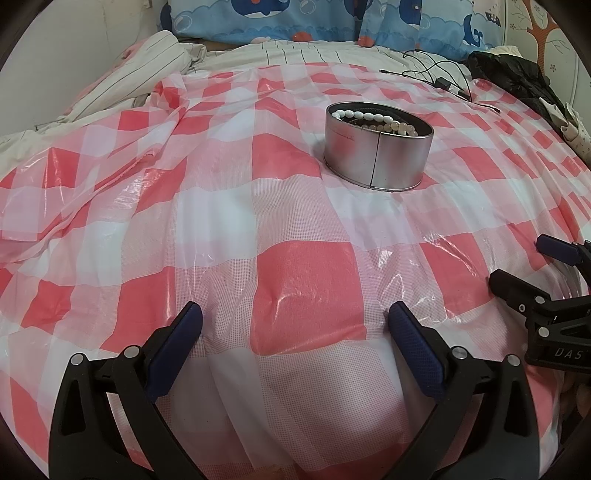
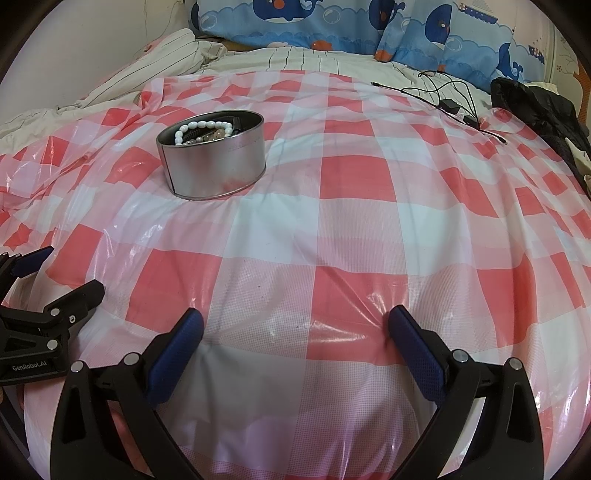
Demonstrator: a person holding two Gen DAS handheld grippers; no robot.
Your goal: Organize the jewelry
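Observation:
A round silver tin (image 1: 376, 155) stands on the red-and-white checked plastic sheet (image 1: 295, 258), ahead and slightly right of my left gripper (image 1: 295, 317). White and pale bead bracelets (image 1: 373, 120) lie inside it. My left gripper is open with nothing between its blue pads. In the right wrist view the tin (image 2: 212, 162) sits ahead to the left, its bead bracelets (image 2: 203, 131) showing over the rim. My right gripper (image 2: 295, 319) is open and empty too. Each gripper appears at the edge of the other's view: the right gripper (image 1: 535, 273) and the left gripper (image 2: 55, 271), both apart from the tin.
The checked sheet (image 2: 351, 240) covers a bed. Striped bedding (image 1: 147, 62) bunches at the back left. Blue whale-print pillows (image 2: 332, 26) line the far edge. Black cables with a small adapter (image 2: 450, 103) and a dark garment (image 2: 535, 107) lie at the back right.

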